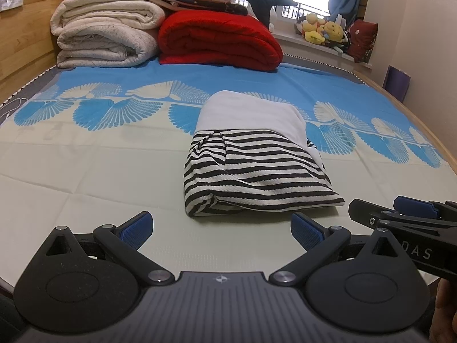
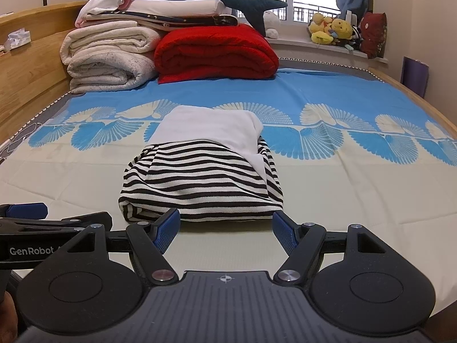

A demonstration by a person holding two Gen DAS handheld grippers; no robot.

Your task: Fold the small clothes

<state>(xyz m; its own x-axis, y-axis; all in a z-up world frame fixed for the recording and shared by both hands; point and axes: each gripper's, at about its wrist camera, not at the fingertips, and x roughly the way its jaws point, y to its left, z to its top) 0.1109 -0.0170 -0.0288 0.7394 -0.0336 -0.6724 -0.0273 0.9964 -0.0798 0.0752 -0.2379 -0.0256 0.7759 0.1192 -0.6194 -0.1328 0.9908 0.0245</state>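
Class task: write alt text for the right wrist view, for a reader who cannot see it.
A folded garment, black-and-white striped with a white part behind, lies on a blue and cream bedsheet just beyond the open right gripper, which holds nothing. Rolled cream and red blankets are stacked by the headboard, and the left gripper shows at the left edge.

Folded garment (image 2: 200,177) mid-bed (image 2: 357,194), just ahead of both tools. Stacked blankets (image 2: 114,57) at far left corner. Plush toys (image 2: 331,30) beyond far edge.
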